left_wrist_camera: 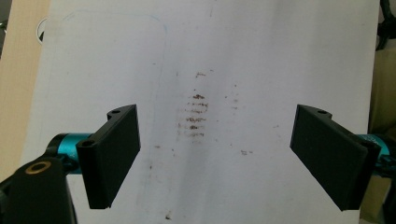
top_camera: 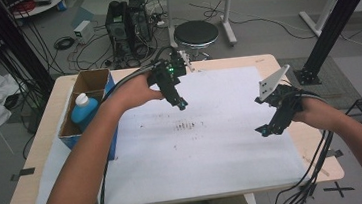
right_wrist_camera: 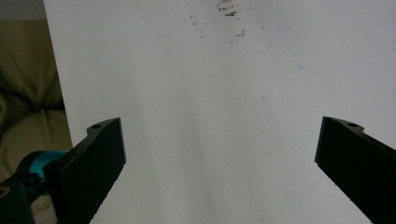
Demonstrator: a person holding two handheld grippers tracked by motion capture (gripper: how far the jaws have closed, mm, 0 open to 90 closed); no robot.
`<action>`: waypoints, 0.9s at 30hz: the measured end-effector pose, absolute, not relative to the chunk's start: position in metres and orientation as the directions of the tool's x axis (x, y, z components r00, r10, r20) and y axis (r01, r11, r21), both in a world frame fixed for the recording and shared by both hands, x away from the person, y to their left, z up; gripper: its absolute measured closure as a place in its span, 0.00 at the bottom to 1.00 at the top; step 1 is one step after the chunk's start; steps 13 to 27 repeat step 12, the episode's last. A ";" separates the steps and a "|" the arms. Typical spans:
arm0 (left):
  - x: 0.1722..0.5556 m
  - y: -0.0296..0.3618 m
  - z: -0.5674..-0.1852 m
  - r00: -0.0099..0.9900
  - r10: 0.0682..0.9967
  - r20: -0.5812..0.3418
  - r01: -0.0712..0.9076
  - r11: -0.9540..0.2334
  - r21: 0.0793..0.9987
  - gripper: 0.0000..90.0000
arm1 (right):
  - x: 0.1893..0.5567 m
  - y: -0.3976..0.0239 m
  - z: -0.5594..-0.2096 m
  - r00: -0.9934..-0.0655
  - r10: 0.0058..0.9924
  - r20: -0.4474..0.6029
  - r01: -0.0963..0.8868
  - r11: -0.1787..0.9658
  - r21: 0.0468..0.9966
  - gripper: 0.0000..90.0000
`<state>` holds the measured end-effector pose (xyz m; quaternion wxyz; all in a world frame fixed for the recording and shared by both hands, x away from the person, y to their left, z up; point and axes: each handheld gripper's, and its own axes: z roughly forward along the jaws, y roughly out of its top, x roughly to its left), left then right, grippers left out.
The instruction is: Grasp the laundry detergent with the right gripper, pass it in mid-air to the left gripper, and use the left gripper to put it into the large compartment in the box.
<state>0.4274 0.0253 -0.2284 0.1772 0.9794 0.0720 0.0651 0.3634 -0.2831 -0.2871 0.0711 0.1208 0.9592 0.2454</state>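
Left gripper [top_camera: 181,103]: held above the middle of the white sheet [top_camera: 223,143], jaws spread wide and nothing held between them; in the left gripper view [left_wrist_camera: 217,158] the brown smudges [left_wrist_camera: 196,119] are seen straight below the gap.

Right gripper [top_camera: 262,131]: held low over the right edge of the sheet, jaws likewise wide apart and empty; in the right gripper view [right_wrist_camera: 219,172] bare white paper is seen between the jaws.

Nearest thing: the blue bottle [top_camera: 84,111] with a white cap, stood upright in the open cardboard box [top_camera: 91,80] at the left edge of the worktop [top_camera: 45,120], well apart from both grippers, nearer the left one.

Handling of the bottle: judged to be a light, fairly stiff plastic body with a smooth and possibly slippery skin; it could yield a little if squeezed hard. How full it is cannot be told.

Where to take hold: best gripped across the body just under the shoulder, reached from above, since the box walls close in its lower part.

Sheet: thin and limp, laid flat over most of the worktop; a faint blue pen outline [left_wrist_camera: 116,18] is drawn on it.

Writing and brands: none can be read on bottle, box or sheet.
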 end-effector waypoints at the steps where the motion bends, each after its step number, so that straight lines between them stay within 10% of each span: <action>1: 0.427 0.026 -0.228 0.981 0.168 0.098 0.123 -0.926 0.358 0.18 | 0.364 -0.283 -0.287 -0.961 0.265 -0.077 0.196 0.852 0.486 0.01; 27: 0.428 0.031 -0.227 0.979 0.176 0.102 0.127 -0.922 0.366 0.18 | 0.363 -0.281 -0.287 -0.961 0.265 -0.081 0.194 0.852 0.487 0.01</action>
